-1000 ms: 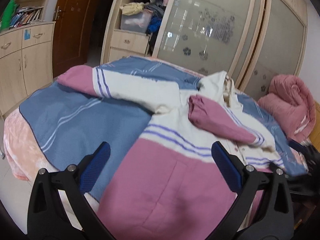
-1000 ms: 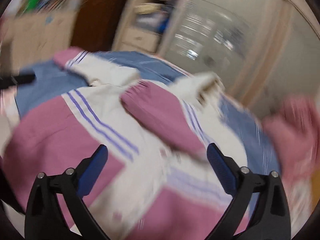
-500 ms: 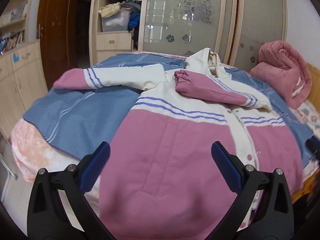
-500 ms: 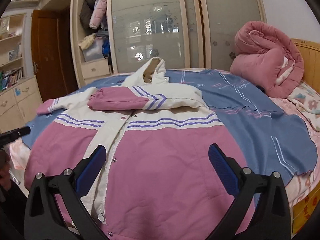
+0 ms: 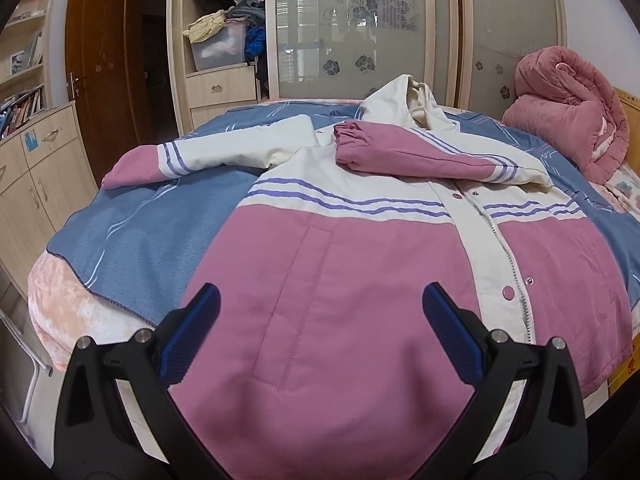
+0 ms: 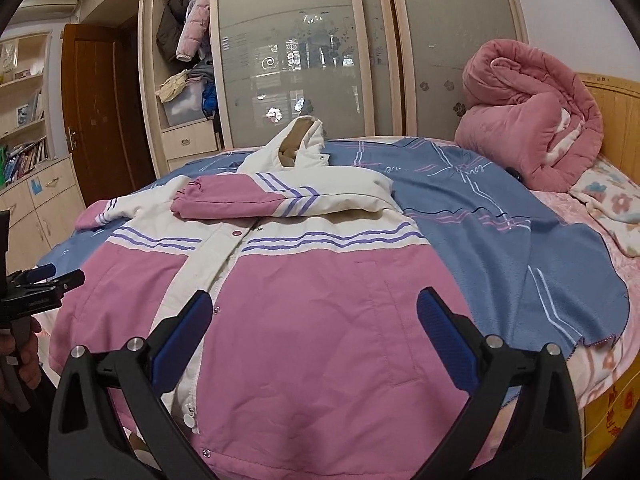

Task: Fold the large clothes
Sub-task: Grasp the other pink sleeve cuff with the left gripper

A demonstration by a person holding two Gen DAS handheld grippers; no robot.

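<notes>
A large pink and cream padded jacket point(image 5: 360, 272) with purple stripes lies front up on the bed, hem toward me, hood point(image 5: 404, 104) at the far end. Its right sleeve point(image 5: 416, 156) is folded across the chest; its left sleeve point(image 5: 208, 156) stretches out to the left over the blue blanket. My left gripper point(image 5: 320, 320) is open and empty above the hem on the jacket's left half. My right gripper point(image 6: 316, 324) is open and empty above the hem on the right half of the jacket point(image 6: 320, 300). The left gripper also shows in the right wrist view point(image 6: 44, 276).
A blue striped blanket point(image 6: 500, 232) covers the bed under the jacket. A rolled pink quilt point(image 6: 528, 136) sits at the headboard on the right. A wardrobe with glass sliding doors point(image 5: 360, 28) stands behind the bed; cabinets point(image 5: 36, 176) and a brown door are at the left.
Both grippers have drawn back to the near edge of the bed and levelled, so the whole jacket is now in view. Both stay open. The jacket has not moved.
</notes>
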